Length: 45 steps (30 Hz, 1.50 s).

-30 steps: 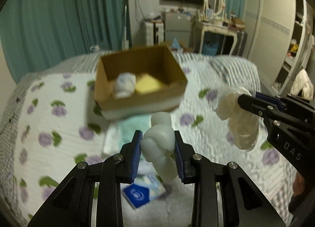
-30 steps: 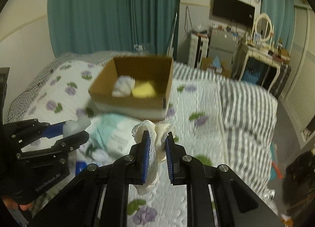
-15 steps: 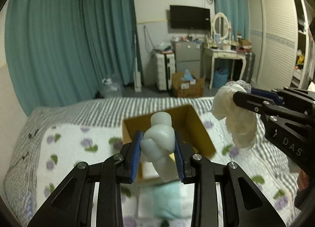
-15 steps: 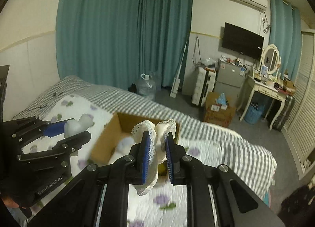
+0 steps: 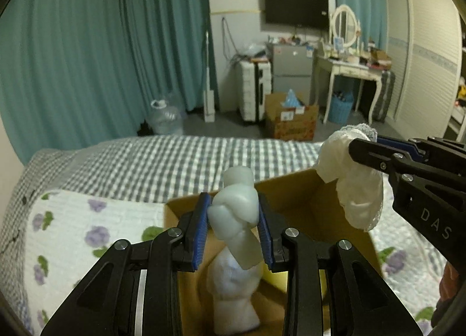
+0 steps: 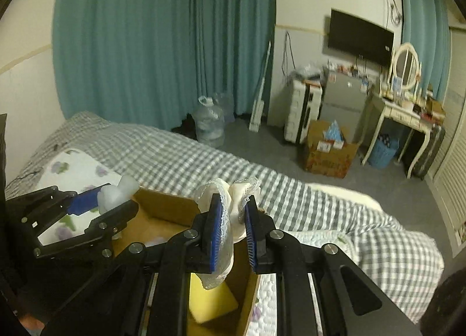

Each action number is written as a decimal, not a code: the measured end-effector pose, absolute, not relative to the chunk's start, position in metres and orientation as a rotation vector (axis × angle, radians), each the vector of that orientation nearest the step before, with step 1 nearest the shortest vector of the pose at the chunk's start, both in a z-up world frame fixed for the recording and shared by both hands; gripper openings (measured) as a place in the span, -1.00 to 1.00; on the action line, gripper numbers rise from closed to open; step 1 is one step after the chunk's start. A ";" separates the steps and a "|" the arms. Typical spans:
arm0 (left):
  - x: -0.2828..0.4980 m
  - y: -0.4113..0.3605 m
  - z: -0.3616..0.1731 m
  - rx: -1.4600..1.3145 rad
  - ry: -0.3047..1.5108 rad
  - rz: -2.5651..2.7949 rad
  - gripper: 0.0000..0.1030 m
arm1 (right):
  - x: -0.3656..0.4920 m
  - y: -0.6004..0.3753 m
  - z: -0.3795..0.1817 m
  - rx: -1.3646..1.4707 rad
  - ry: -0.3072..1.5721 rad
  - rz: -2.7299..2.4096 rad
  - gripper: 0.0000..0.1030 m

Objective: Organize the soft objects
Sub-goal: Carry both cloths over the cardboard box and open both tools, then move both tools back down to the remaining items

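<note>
Both grippers hang over the open brown cardboard box (image 5: pixel 305 199) that sits on the bed with the floral quilt (image 5: pixel 72 219). The left gripper (image 5: pixel 233 228) is closed snugly on a pale, knobbly white foam figure (image 5: pixel 233 213), its blue pads pressing either side of the figure's middle. The right gripper (image 6: pixel 230 231) is pinched nearly shut on a cream cloth with a lace edge (image 6: pixel 224 210), which droops below the pads.

Inside the box I can see a white rolled soft bundle (image 5: pixel 233 301) under the left gripper and a yellow sponge block (image 6: pixel 209 304) under the right one.

To my eye the step is the drop into the box. It would go best if each gripper comes lower, so its load sits inside the walls before the pads part. The foam figure looks springy and could bounce off the white bundle, so a low release toward the bare cardboard floor beside it seems wise. The cloth is limp and could catch on a pad or on the box's far rim.

The two grippers are close together over the box, and parting them one at a time would spare a knock. Outside the box, the gray checked blanket (image 6: pixel 189 161) gives plenty of open room to pull back.
</note>
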State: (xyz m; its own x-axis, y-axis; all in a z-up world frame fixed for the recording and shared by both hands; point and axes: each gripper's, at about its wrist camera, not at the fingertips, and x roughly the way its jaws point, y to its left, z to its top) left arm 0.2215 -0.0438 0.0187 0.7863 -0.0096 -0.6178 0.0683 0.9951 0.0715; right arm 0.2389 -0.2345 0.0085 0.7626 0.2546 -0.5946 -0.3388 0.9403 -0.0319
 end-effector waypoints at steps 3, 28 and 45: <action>0.237 -0.046 0.001 0.095 0.709 -0.044 -0.39 | 0.253 -0.232 -0.012 -0.138 0.656 0.330 -0.71; 0.083 0.014 0.129 0.108 0.576 0.059 0.91 | 0.097 -0.273 0.127 -0.182 0.507 0.225 0.97; -0.053 0.012 0.130 0.109 0.582 0.001 1.00 | -0.061 -0.260 0.126 -0.204 0.543 0.305 1.00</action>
State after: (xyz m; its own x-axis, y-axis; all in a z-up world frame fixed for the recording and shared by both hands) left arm -0.0528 0.0117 0.1302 0.8358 0.0318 -0.5481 0.0300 0.9942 0.1034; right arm -0.0607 -0.2597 0.1263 0.8131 0.2305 -0.5346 -0.3374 0.9349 -0.1099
